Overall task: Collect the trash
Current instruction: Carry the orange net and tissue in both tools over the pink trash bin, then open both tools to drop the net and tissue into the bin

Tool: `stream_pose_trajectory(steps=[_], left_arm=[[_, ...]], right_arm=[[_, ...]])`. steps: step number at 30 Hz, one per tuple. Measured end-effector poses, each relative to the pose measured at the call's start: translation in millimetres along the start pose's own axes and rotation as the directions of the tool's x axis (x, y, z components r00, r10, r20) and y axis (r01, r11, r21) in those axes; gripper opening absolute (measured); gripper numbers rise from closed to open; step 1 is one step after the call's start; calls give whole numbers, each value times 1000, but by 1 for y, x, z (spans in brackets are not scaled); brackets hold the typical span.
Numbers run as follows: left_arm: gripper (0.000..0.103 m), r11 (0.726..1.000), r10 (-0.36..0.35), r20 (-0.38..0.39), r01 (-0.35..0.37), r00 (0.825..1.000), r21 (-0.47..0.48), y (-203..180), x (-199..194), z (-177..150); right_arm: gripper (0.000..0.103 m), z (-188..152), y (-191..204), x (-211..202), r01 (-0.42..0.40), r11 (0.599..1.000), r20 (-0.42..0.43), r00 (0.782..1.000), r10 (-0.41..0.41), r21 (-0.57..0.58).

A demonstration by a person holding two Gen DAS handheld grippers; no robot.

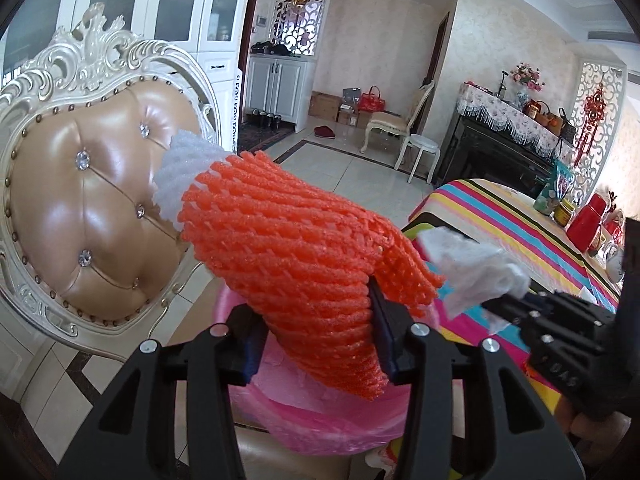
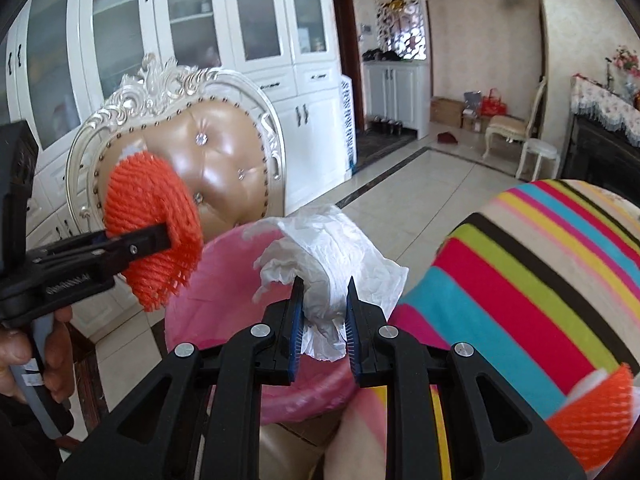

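Fingers [image 2: 297, 312] half-hide crumpled tissue [image 2: 340, 256]; orange foam net [image 1: 288, 248] covers bin [image 1: 320, 412].

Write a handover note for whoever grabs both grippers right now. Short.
Left gripper: shut on the orange foam net, which has a white foam net tucked in its far end, held above the pink-lined bin.
Right gripper: shut on the crumpled white tissue, also over the bin's opening.
Bin sits beside the striped tablecloth, in front of the tufted chair.
Done: both pieces picked up and brought to the bin.
Left: release both into the bin. Another orange foam net lies at the table edge near the right gripper; probably next.
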State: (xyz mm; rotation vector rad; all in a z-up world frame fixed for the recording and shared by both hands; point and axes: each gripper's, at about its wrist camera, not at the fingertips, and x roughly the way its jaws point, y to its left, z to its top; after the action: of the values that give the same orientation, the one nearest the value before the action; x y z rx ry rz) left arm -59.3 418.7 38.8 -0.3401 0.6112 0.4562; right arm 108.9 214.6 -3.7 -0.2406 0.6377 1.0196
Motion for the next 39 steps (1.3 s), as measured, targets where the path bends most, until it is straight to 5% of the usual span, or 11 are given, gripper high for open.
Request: stream_pose_trajectory(steps=[7,9,13,18,30,39], left_arm=[[53,1000,-16,-20,16,1000,-2,8,5,-3],[75,1000,-19,-18,19,1000,-13,9,6,-3],[75,999,-26,-7,26,1000,-28,13,5,-1],[78,999,-21,10,21,1000,-48,18,5,0],[91,999,19,188,-27,982,44,-20,-28,-11],[95,989,-144,186,134,972,63,-72,-42,-15]], right_arm=[[21,0,14,34,-26,1000,-47,999,25,-16],[25,-2,14,39,-26,1000,-55,998,26,-12],[45,-2,12,48,-8,1000,-58,998,8,-11],[53,-3,6,46,7,1000,-53,999,-7,-3],[64,-9,-22,-10,106,994,57,993,-108,42],[78,-28,-66,-84,228,966,147,959,-244,121]])
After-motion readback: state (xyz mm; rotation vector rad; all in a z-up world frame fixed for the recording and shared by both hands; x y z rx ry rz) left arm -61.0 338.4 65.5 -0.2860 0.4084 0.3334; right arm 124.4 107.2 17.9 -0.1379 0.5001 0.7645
